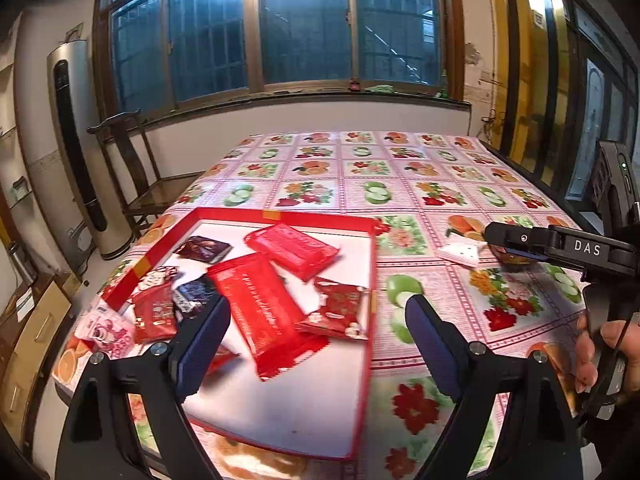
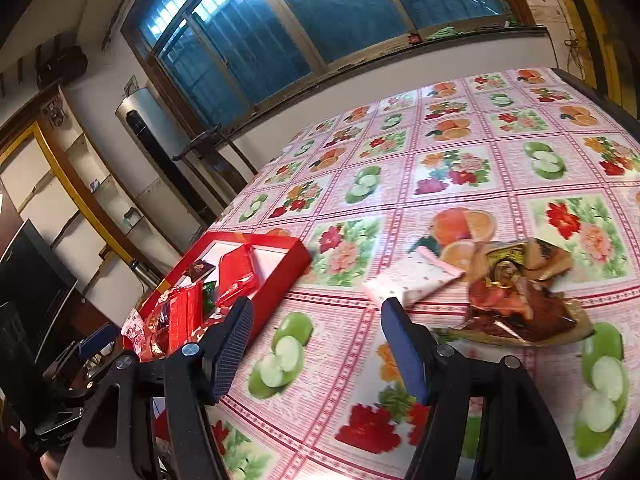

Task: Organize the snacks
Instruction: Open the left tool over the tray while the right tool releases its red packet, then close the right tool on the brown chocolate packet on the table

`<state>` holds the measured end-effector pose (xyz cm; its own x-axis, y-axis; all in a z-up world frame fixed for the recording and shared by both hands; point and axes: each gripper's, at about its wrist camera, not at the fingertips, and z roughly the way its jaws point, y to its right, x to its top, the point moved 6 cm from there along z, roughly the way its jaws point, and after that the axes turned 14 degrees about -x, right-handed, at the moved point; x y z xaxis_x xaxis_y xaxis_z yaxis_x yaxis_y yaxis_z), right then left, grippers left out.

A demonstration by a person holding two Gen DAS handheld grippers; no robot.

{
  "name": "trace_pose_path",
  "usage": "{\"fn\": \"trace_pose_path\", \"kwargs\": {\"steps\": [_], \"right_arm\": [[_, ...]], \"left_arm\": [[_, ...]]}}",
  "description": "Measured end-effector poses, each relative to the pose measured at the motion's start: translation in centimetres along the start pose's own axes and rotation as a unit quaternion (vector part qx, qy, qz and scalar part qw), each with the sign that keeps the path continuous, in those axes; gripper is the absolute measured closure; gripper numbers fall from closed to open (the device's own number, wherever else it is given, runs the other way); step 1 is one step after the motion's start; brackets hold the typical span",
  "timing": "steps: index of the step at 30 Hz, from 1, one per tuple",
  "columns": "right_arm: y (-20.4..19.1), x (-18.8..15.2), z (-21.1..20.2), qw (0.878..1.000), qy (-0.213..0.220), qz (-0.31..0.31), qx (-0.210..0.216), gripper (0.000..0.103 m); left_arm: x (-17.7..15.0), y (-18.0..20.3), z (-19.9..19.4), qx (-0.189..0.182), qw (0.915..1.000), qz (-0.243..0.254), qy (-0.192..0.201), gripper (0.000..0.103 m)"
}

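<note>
Left gripper (image 1: 318, 320) is seen at lower centre of its view, jaws spread wide, nothing between them; it is held above the red tray (image 1: 362, 360). Several red packets (image 1: 260, 308) and small dark and pink ones are already gathered in the tray at lower left.

Right gripper (image 2: 316, 344) is seen at lower centre of its view, jaws parted, nothing held, angled down over the tablecloth (image 2: 460, 152). Just beyond it, at centre right, a white-pink packet (image 2: 412, 278) and a pile of brown snacks (image 2: 520, 300) lie outside the tray.

Task is judged partly done; these are left. A hand (image 1: 600, 356) is seen at the right edge.
</note>
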<state>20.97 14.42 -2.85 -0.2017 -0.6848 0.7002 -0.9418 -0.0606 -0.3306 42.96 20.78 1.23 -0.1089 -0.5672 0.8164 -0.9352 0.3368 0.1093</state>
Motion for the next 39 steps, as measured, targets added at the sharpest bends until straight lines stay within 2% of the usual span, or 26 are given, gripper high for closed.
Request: {"fn": "trace_pose_path", "kwargs": {"steps": [6, 9, 12, 14, 19, 27, 34, 39], "right_arm": [[5.5, 0.0, -3.5, 0.999, 0.026, 0.038, -0.026, 0.033], [7.8, 0.5, -4.3, 0.997, 0.032, 0.049, -0.056, 0.033], [10.0, 1.1, -3.8, 0.993, 0.015, 0.052, -0.105, 0.03], [10.8, 1.4, -3.0, 0.992, -0.004, 0.052, -0.111, 0.03], [9.9, 2.4, 0.0, 0.99, -0.054, 0.026, -0.128, 0.03], [7.6, 2.0, 4.3, 0.98, -0.093, -0.039, -0.174, 0.032], [7.9, 2.1, 4.7, 0.98, -0.086, -0.047, -0.171, 0.037], [10.2, 2.7, 4.0, 0.982, -0.079, -0.018, -0.172, 0.039]], "left_arm": [[0.0, 5.1, 1.8, -0.038, 0.9977, 0.053, -0.017, 0.014], [-0.1, 6.7, 2.6, -0.045, 0.9963, 0.068, -0.026, 0.014], [-0.1, 7.8, 2.8, -0.057, 0.9951, 0.076, -0.029, 0.014], [-0.2, 8.4, 3.1, -0.059, 0.9942, 0.083, -0.034, 0.014], [-0.3, 8.6, 3.1, -0.055, 0.994, 0.085, -0.04, 0.014], [-0.1, 7.9, 2.8, -0.047, 0.9947, 0.08, -0.042, 0.014], [-0.1, 8.7, 3.4, -0.057, 0.9933, 0.088, -0.048, 0.014], [-0.2, 9.7, 3.7, -0.064, 0.9919, 0.097, -0.052, 0.014]]}}
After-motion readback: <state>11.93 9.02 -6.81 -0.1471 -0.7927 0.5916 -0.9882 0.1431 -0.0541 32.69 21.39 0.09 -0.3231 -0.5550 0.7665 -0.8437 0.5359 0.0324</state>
